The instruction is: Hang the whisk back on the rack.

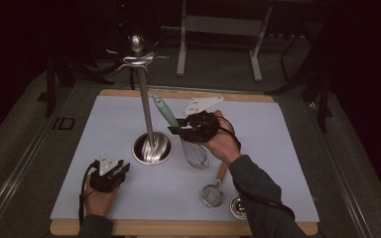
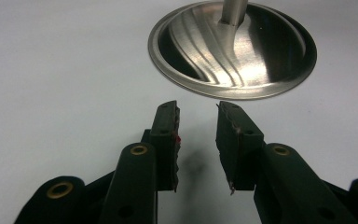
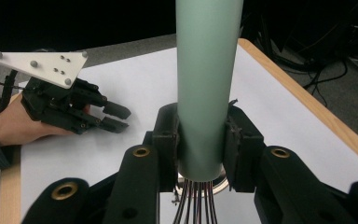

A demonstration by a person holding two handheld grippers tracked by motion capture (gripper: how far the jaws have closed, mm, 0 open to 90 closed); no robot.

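High view: right gripper (image 1: pixel 178 127) pinched whisk (image 1: pixel 194 153) by its green handle, lifted off tabletop (image 1: pixel 278 148). Left gripper (image 1: pixel 121 171) idle, jaws spread. Hanging on utensil stand (image 1: pixel 144 99) not yet done.

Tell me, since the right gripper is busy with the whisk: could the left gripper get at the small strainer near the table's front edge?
Probably yes. The left gripper rests open and holds nothing, and bare mat lies between it and the strainer; the stand base sits farther back, out of that path.

I can read no text, label, brand, number or sign anywhere on my feeds, neither on the table nor on the utensils.
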